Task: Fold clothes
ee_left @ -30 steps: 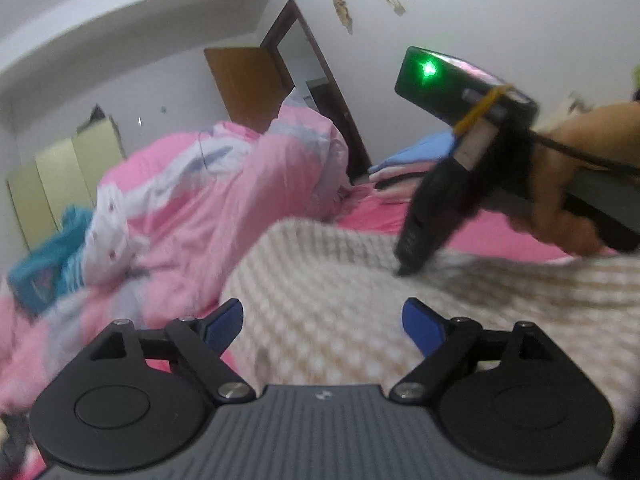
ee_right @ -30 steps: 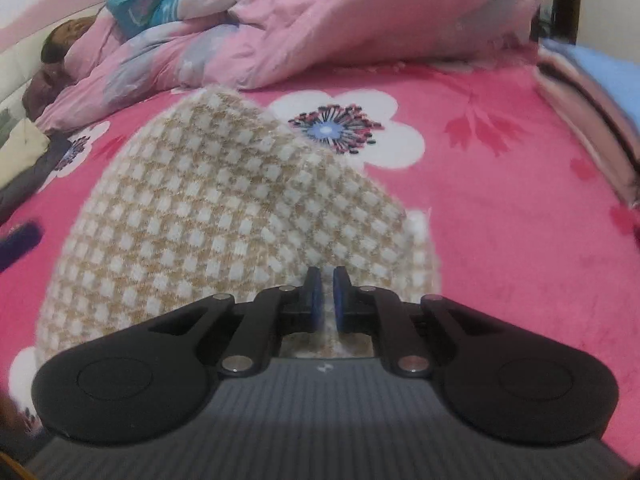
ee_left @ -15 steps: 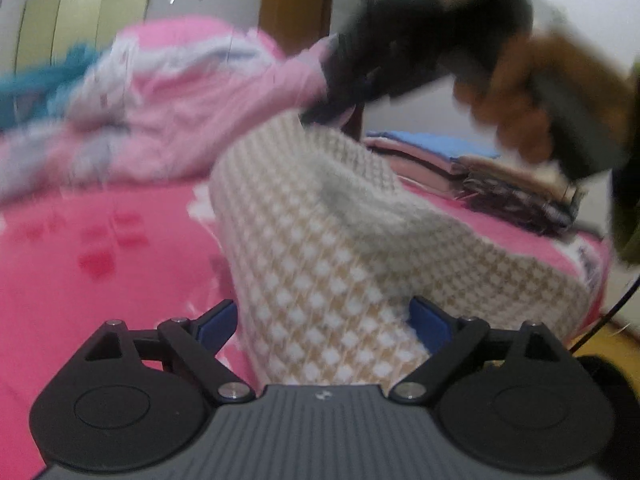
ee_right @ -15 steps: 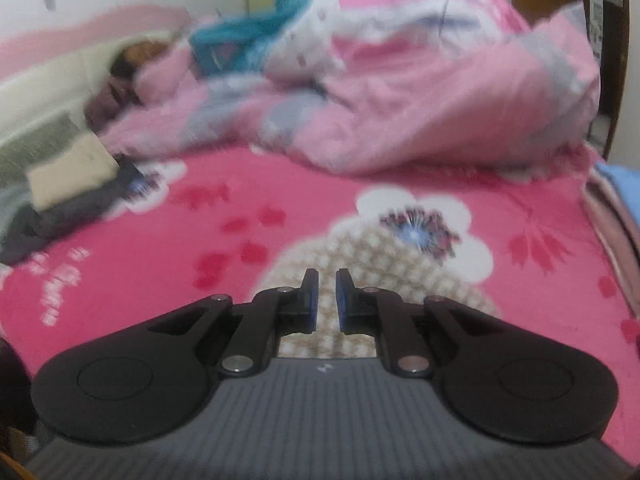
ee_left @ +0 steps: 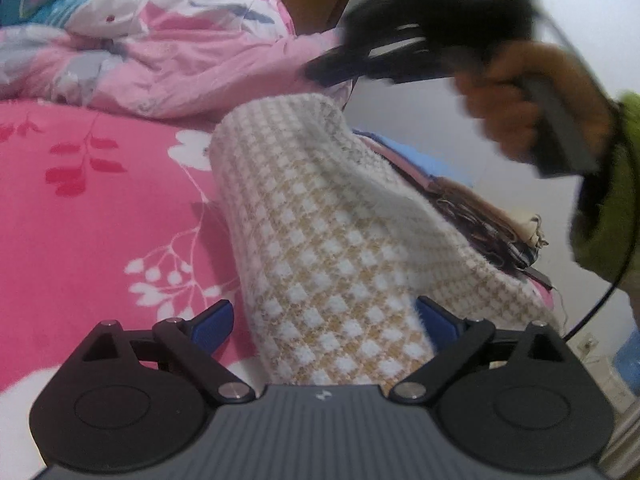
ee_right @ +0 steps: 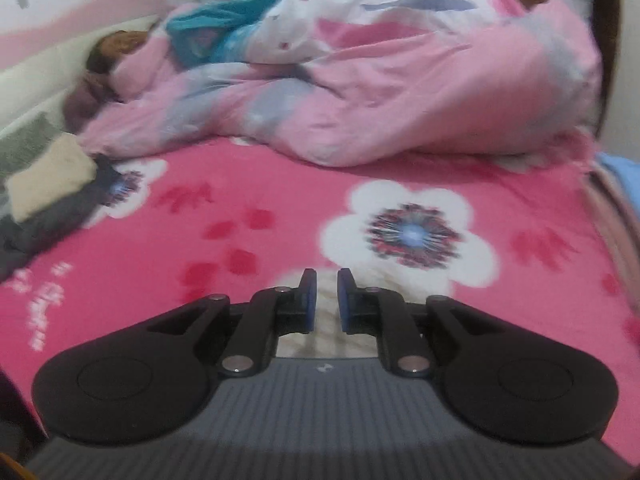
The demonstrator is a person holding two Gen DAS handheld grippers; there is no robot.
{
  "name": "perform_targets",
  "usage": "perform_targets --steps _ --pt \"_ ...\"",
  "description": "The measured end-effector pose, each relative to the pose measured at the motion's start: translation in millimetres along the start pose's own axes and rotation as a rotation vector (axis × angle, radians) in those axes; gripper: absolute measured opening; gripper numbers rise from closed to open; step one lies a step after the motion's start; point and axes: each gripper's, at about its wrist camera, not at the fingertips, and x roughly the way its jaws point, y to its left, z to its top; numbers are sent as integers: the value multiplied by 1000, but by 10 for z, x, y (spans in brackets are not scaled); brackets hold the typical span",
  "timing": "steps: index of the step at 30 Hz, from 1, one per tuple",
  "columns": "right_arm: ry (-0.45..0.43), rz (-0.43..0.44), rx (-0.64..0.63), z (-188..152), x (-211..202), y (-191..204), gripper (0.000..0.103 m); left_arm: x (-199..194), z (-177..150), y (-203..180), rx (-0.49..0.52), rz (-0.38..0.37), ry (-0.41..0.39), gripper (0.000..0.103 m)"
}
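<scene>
Left wrist view: my left tongs (ee_left: 324, 322) are spread wide, and they have just been opening further, with the checked knit garment (ee_left: 320, 232) running up between the pads but not pressed by either. I judge I hold them this wide to take a broad edge of the cloth. Ahead and above, my right tongs (ee_left: 320, 70) lift the top of the garment off the bed (ee_left: 100, 208), so it hangs as a tilted, draped column I can reach under. In the right wrist view those tongs (ee_right: 324, 300) are nearly pressed together, a narrow gap between the pads, having just eased open a little; pale cloth shows there, and from the hanging garment I judge they pinch it. A crumpled pink quilt (ee_right: 400, 92) lies beyond, and stacked folded clothes (ee_left: 472, 208) sit behind the garment.
</scene>
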Motion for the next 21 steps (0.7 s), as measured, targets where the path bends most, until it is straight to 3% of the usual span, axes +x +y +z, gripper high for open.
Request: perform_targets --steps 2,5,9,11,13,17,19,21 --pt "67 -14 -2 -106 374 -33 10 -33 -4 -46 36 28 -31 96" --pt "85 -35 -6 -396 767 -129 9 -65 5 -54 66 43 -56 95" --pt "121 -58 21 -224 624 -113 10 -77 -21 -71 77 34 -52 94" --pt "76 -56 7 -93 407 -35 11 -87 -27 -90 88 40 -58 92" --pt "20 9 -12 -23 255 72 11 -100 -29 -110 102 46 -65 91" --pt "127 32 -50 -241 690 120 14 -94 -42 -118 124 76 -88 91" --pt "115 75 1 -401 900 22 13 -93 -26 -88 118 75 -90 91" --pt "131 62 25 -317 866 42 13 -94 -2 -38 102 56 -83 91"
